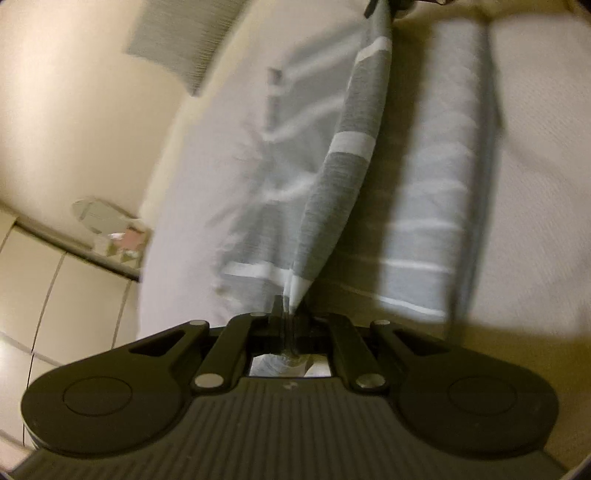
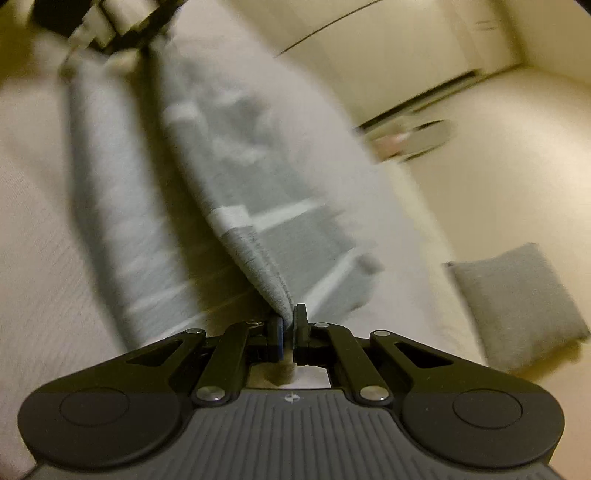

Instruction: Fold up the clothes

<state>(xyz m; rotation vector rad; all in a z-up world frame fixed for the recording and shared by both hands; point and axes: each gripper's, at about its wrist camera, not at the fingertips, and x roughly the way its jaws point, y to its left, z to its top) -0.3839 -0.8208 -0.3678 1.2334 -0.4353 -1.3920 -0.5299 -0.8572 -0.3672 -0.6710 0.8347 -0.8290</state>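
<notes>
A grey garment with white stripes point(image 1: 347, 173) hangs stretched between my two grippers above a white bed point(image 1: 207, 155). My left gripper point(image 1: 287, 317) is shut on one end of its edge, the cloth bunched between the jaws. At the far top of the left wrist view the right gripper point(image 1: 384, 5) pinches the other end. In the right wrist view my right gripper point(image 2: 289, 325) is shut on the striped garment point(image 2: 255, 236), which runs up to the left gripper point(image 2: 118, 26) at top left. The garment casts a striped shadow on the bed point(image 1: 436, 221).
A folded grey cloth point(image 2: 521, 302) lies near the bed's edge, also the folded grey cloth point(image 1: 173, 48) at top left. Beside the bed is pale floor point(image 1: 70, 92) with a slipper point(image 1: 99, 218) and small items by a wall ledge. The views are motion-blurred.
</notes>
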